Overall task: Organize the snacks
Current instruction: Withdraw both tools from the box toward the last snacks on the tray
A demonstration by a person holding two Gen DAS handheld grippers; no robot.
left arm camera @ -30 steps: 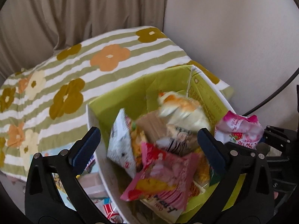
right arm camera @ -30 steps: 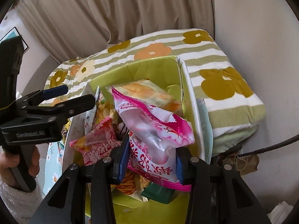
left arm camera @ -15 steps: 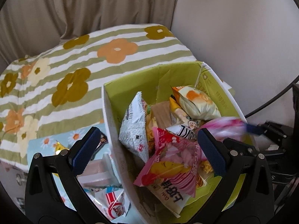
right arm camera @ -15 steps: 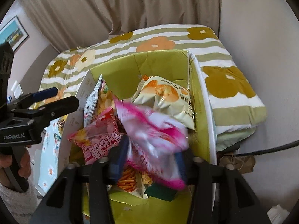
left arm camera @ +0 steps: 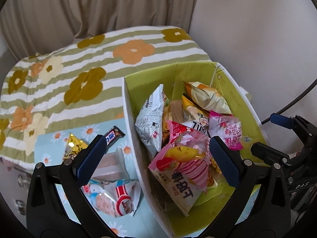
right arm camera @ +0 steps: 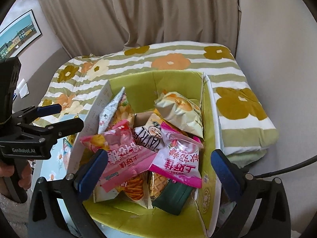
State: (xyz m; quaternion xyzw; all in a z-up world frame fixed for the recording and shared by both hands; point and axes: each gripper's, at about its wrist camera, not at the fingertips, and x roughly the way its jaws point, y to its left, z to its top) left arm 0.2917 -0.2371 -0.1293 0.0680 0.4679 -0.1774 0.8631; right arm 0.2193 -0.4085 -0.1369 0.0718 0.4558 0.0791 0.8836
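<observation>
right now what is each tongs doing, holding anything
left tongs: open, holding nothing
right tongs: open, holding nothing, over the pink snack bag in the box

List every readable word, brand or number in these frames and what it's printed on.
"GenRobot.AI": left gripper body, seen from the right wrist view.
"DAS": right gripper body, seen from the left wrist view.
Pink packets in the green box: Chinese characters, upside down.
Other wrappers, chocolate bar: too blurred to read.

snack-crammed box point(right arm camera: 208, 107), bare blanket point(left arm camera: 59, 75) behind
</observation>
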